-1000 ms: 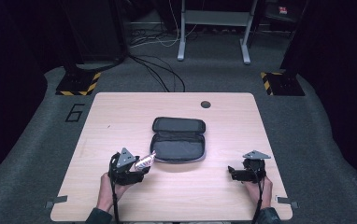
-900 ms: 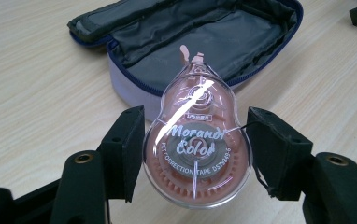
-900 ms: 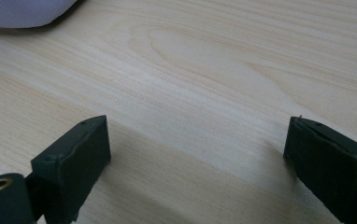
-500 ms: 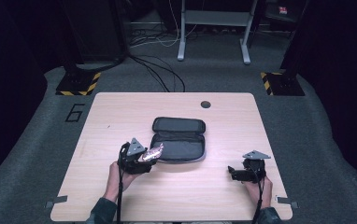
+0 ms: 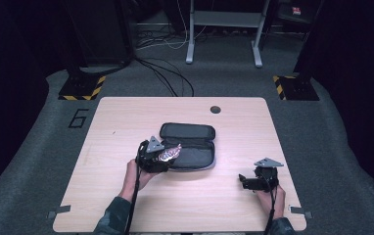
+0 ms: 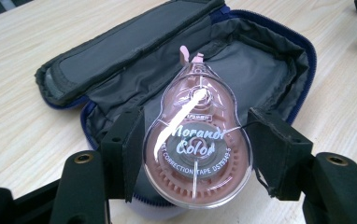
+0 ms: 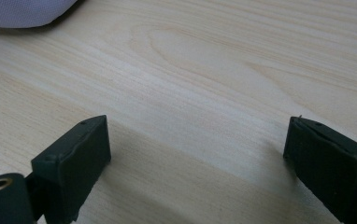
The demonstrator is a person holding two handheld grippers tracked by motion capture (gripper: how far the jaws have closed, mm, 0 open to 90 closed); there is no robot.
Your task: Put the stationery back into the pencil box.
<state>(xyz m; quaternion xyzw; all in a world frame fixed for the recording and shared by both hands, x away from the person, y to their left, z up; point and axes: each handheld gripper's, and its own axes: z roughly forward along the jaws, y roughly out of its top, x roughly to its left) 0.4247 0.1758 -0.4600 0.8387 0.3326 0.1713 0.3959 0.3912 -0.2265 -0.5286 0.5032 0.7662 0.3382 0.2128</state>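
A pink, clear-shelled correction tape dispenser (image 6: 197, 149) is clamped between the two black pads of my left gripper (image 6: 195, 151), which is shut on it. In the high view the left gripper (image 5: 168, 155) holds the tape dispenser (image 5: 169, 152) over the left end of an open dark zip case (image 5: 195, 147). The open case (image 6: 167, 79) lies flat with its grey lining showing and its lid folded back. My right gripper (image 5: 244, 182) rests low over the table at the front right, open, and in its own view the right gripper (image 7: 195, 158) has only bare wood between its pads.
The light wooden table (image 5: 126, 117) has a dark round hole (image 5: 216, 109) near its far edge. A pale grey edge of the case (image 7: 22, 11) shows at the top left of the right gripper view. Cables and stand legs lie on the floor beyond.
My left gripper has carried the correction tape to the right and slightly away from the person, from beside the case to over its left end. The right gripper has stayed put.
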